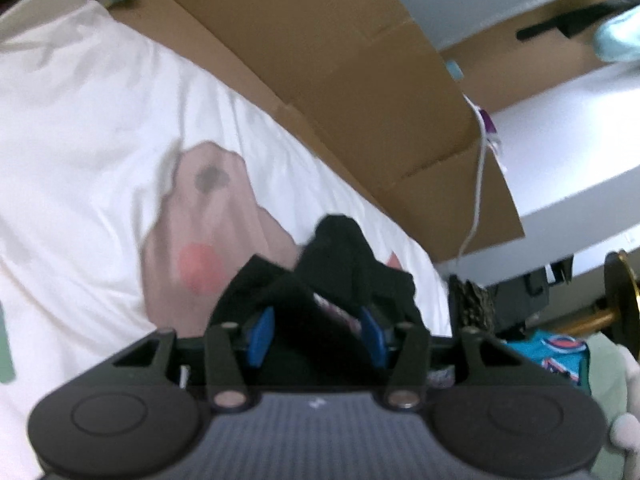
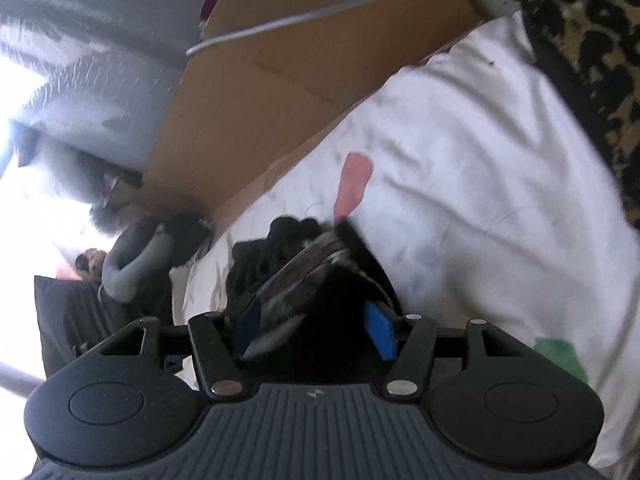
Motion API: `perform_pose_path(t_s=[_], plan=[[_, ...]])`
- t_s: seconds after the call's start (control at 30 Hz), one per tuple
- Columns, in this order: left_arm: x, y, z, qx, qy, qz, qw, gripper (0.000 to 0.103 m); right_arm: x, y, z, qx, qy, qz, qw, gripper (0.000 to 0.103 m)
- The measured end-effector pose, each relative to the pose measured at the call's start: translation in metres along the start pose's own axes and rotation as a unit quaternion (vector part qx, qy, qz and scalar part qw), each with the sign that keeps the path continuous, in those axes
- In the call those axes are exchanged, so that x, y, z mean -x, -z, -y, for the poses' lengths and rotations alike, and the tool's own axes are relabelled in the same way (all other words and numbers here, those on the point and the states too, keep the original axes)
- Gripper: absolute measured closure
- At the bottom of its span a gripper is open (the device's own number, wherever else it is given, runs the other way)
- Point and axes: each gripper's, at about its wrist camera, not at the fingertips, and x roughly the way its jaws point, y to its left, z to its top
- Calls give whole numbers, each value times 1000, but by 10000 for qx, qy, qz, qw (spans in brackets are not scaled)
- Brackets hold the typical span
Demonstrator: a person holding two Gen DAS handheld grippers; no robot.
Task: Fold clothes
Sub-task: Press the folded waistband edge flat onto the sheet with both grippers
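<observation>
Crumpled black fabric garment with a patterned purple-grey inner band, bunched in a peaked heap on the white bed sheet printed with a beige cartoon figure; in the left wrist view it lies at 6 o'clock of centre. No legible writing or brand shows. Left tongs: blue pads apart, garment between them, contact with the pads unclear. Right tongs: jaws apart, black cloth and patterned band between them. Brown cardboard box lies at 12 o'clock.
</observation>
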Motion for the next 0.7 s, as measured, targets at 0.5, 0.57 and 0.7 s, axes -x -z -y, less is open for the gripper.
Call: perform_pose_path(t_s=[0.5,0.57,0.7], plan=[[-7,8,14,-1005,-904,56,9908,60,-7,-2,-12,1038,848,151,9909,40],[-11,9,15,-1128,-992,48,9886,61,-15,-2,-15,1227,950,81,9878,43],[-19,5,14,-1182,-1007,69,9878,81,-22,-3,-23,1559,1046,-21,9822,77]])
